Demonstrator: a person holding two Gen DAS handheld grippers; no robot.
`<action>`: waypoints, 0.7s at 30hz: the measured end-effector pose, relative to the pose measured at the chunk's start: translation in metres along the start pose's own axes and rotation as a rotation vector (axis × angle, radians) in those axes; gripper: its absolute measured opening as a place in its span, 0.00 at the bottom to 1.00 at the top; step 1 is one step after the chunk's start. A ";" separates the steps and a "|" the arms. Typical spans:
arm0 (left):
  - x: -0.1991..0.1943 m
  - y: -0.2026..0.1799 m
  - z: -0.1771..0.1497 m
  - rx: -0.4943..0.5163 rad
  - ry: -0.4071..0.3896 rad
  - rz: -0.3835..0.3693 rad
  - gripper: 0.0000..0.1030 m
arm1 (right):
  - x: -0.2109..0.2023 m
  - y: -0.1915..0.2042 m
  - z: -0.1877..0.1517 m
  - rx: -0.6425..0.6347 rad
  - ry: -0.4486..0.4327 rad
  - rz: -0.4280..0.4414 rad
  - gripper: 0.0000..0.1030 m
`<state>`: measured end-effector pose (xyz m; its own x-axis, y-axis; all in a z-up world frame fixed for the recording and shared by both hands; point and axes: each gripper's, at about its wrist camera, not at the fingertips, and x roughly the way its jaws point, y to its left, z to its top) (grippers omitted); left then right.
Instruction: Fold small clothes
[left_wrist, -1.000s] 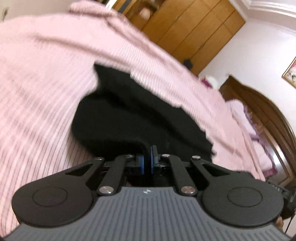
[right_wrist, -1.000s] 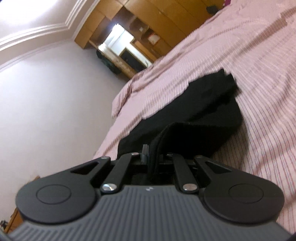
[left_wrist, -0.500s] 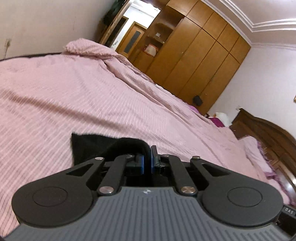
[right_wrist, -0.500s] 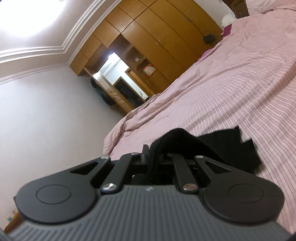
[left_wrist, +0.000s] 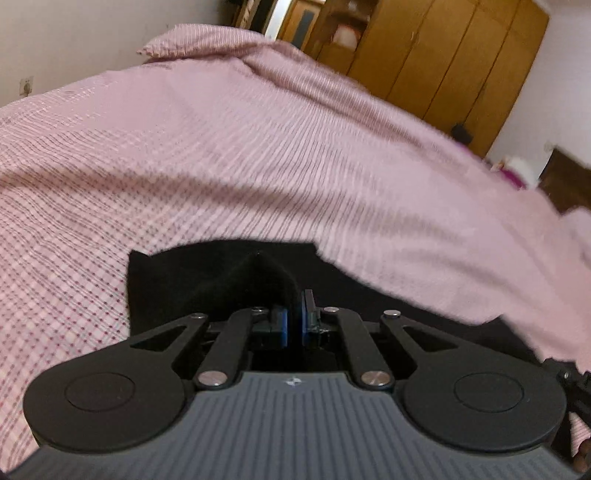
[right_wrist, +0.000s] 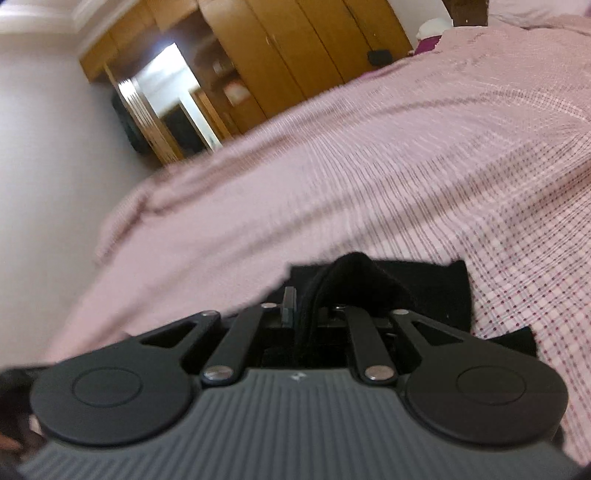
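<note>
Since half a second ago we have tipped both grippers down toward the bed, so more black cloth and less of the room fills each view.

Through the left wrist camera, our left gripper (left_wrist: 293, 325) is clenched: the blue pads (left_wrist: 282, 326) sit almost together, with a peaked fold of the black garment (left_wrist: 207, 280) pinched between them. From the pinch the cloth runs away forward and to the left, ending in a straight far edge and a square left corner that lie flat on the pink checked bedspread (left_wrist: 184, 166). To the right, the cloth passes under a blurred pink fold of the bedspread, so that end is hidden here. A wooden wardrobe (left_wrist: 424, 55) stands beyond the bed.

Through the right wrist camera, our right gripper (right_wrist: 301, 310) is likewise closed on a raised ridge of the black garment (right_wrist: 424, 291), which drapes over the right finger. Here the cloth spreads forward and to the right, with its right edge and a lower corner lying on the bedspread (right_wrist: 406, 166).

Taken together, we judge the garment's long axis runs side to side between our two hands, each holding the near edge. Each camera shows the outer corner the other misses. Neither shows the middle span, so we cannot tell whether it hangs taut or sags. The coming move likely depends on carrying the near edge forward toward that far edge.
</note>
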<state>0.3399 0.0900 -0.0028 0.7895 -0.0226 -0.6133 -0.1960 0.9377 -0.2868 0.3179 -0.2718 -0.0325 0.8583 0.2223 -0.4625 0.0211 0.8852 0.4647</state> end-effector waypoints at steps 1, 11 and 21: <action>0.007 -0.001 -0.002 0.025 0.002 0.008 0.08 | 0.007 -0.002 -0.004 -0.004 0.022 -0.010 0.12; -0.022 -0.002 0.006 0.101 -0.003 -0.030 0.26 | -0.013 -0.010 0.006 -0.009 0.058 0.022 0.44; -0.082 -0.008 0.004 0.225 -0.040 -0.042 0.59 | -0.066 -0.010 0.008 -0.128 0.037 0.070 0.51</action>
<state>0.2786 0.0857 0.0525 0.8177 -0.0540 -0.5731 -0.0312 0.9900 -0.1379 0.2648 -0.2989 -0.0007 0.8359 0.2979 -0.4609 -0.1054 0.9113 0.3980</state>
